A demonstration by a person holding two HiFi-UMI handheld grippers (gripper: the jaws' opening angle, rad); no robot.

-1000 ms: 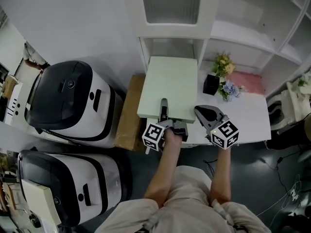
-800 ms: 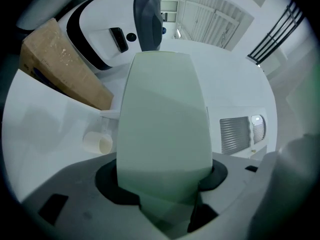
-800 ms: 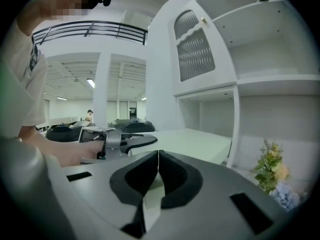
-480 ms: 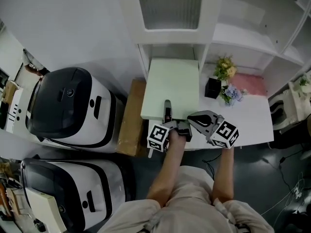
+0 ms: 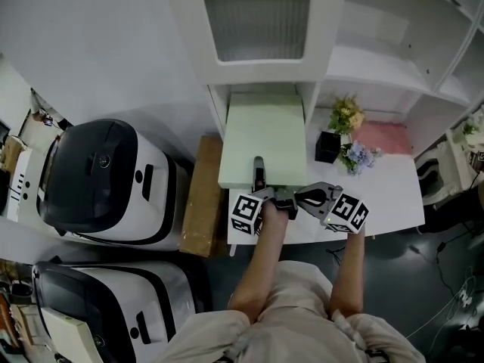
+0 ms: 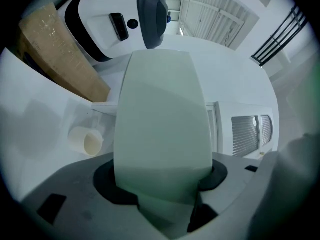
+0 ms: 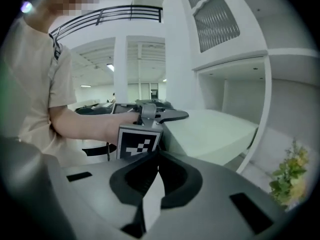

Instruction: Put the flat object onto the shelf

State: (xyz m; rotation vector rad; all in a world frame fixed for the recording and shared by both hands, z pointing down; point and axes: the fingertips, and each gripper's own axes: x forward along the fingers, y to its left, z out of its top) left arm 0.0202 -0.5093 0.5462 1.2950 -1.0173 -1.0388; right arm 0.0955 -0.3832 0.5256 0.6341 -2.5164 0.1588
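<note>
Clamping the fingers of my left gripper point(image 5: 258, 174) on the near edge of the pale green flat object point(image 5: 265, 134) — its far end lost from sight inside the shelf point(image 5: 218, 100) — I hold the fingers of my right gripper point(image 5: 299, 197) pressed together, empty.

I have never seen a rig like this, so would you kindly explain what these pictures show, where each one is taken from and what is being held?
There is no robot here: a person holds a two-jaw gripper in each hand. The top-down picture comes from a camera on the person's head. The other two come from cameras riding on the grippers, looking along their jaws. The left gripper is clamped on the near edge of a pale green flat board. The board's far end reaches into the open compartment of the white shelf unit. The right gripper sits beside the left one, its jaws together on nothing. On the white table are flowers in a small black pot and a pink cloth.
</note>
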